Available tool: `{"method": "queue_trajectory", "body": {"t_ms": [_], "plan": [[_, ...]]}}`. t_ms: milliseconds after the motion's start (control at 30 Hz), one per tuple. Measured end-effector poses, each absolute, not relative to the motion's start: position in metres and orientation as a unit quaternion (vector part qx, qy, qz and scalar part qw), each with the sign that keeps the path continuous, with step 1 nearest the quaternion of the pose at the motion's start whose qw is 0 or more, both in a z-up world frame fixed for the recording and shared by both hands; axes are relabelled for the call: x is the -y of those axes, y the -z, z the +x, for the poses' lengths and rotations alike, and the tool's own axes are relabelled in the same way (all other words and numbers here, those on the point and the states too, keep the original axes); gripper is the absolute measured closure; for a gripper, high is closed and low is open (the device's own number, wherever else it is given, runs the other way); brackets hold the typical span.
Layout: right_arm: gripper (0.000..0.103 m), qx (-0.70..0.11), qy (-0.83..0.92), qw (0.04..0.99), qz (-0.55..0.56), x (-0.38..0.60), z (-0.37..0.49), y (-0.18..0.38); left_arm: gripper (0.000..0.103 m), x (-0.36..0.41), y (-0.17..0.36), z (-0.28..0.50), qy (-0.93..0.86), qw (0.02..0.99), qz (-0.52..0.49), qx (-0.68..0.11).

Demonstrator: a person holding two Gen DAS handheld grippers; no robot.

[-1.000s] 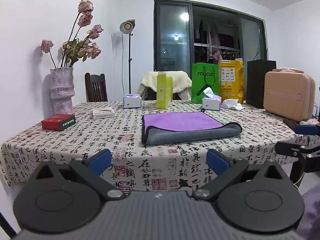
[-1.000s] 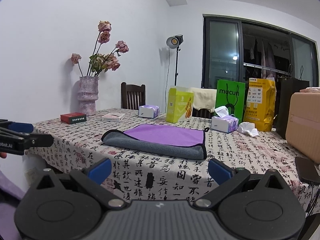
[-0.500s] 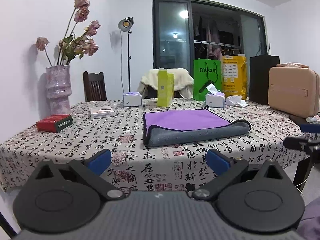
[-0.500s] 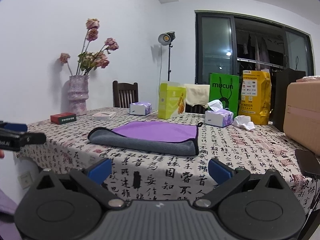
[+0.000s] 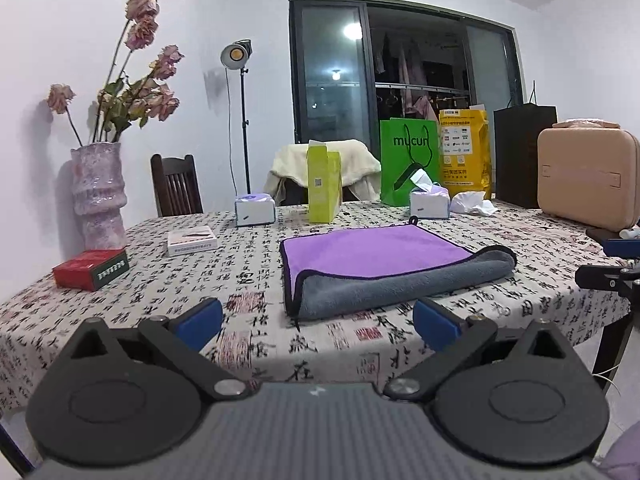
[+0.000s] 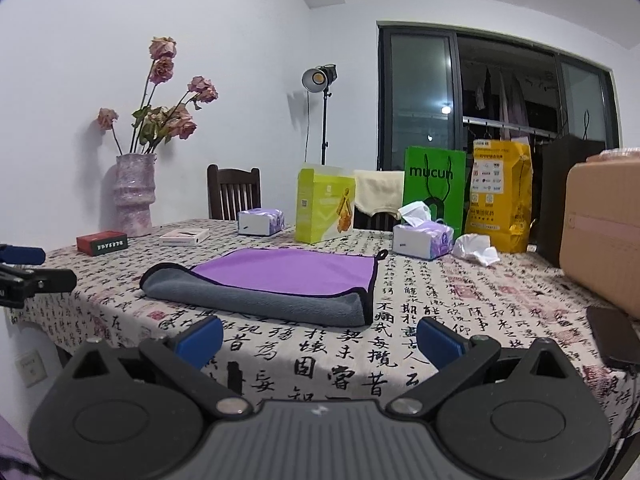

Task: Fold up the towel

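Observation:
A towel, purple on top and grey beneath (image 5: 384, 266), lies folded over on the patterned tablecloth (image 5: 248, 280); it also shows in the right wrist view (image 6: 280, 284). My left gripper (image 5: 318, 326) is open and empty, at the table's near edge short of the towel's near left corner. My right gripper (image 6: 320, 340) is open and empty, at the near edge short of the towel's near right corner. Each gripper's fingers show at the side of the other's view: right gripper (image 5: 612, 264), left gripper (image 6: 28, 270).
A vase of dried roses (image 5: 100, 192), red box (image 5: 91, 269), white box (image 5: 192, 241), tissue boxes (image 5: 255, 209) (image 6: 422, 240), yellow-green carton (image 5: 323, 186), green bag (image 5: 408, 160), yellow bag (image 5: 464, 152) and tan case (image 5: 588, 178) stand around the towel. A phone (image 6: 614, 336) lies at right.
Both grippers have moved closer to the table and risen a little; the towel looms larger. The towel itself has not moved. Both grippers stay open.

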State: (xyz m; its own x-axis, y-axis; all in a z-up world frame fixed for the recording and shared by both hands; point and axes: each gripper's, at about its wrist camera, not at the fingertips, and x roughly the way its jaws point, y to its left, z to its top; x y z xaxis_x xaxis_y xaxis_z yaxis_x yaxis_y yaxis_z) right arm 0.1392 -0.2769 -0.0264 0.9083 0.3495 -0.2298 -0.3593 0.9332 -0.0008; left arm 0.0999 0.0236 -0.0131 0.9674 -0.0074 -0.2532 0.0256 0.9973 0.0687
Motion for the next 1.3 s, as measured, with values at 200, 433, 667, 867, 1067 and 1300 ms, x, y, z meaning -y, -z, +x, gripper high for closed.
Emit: {"method": "queue_trajectory", "body": {"t_ms": [200, 433, 667, 867, 1067, 1300], "plan": [[0.000, -0.122, -0.182, 0.976, -0.020, 0.276, 0.175, 0.031, 0.000, -0.034, 0.016, 0.142, 0.008, 0.990, 0.031, -0.141], [0.000, -0.136, -0.206, 0.969, -0.014, 0.274, 0.214, 0.037, 0.000, -0.045, 0.018, 0.185, 0.023, 0.988, 0.013, -0.150], [0.000, -0.153, -0.225, 0.962, 0.004, 0.279, 0.249, 0.037, 0.029, -0.055, 0.019, 0.221, 0.037, 0.984, -0.020, -0.172], [0.007, -0.165, -0.228, 0.960, -0.009, 0.284, 0.281, 0.037, 0.030, -0.058, 0.029, 0.245, 0.042, 0.979, -0.029, -0.199], [0.030, -0.185, -0.240, 0.953, -0.011, 0.282, 0.309, 0.040, 0.043, -0.061, 0.038, 0.259, 0.045, 0.973, -0.040, -0.224], [0.073, -0.202, -0.253, 0.946, -0.002, 0.278, 0.334, 0.042, 0.072, -0.063, 0.043, 0.264, 0.064, 0.965, -0.058, -0.248]]}}
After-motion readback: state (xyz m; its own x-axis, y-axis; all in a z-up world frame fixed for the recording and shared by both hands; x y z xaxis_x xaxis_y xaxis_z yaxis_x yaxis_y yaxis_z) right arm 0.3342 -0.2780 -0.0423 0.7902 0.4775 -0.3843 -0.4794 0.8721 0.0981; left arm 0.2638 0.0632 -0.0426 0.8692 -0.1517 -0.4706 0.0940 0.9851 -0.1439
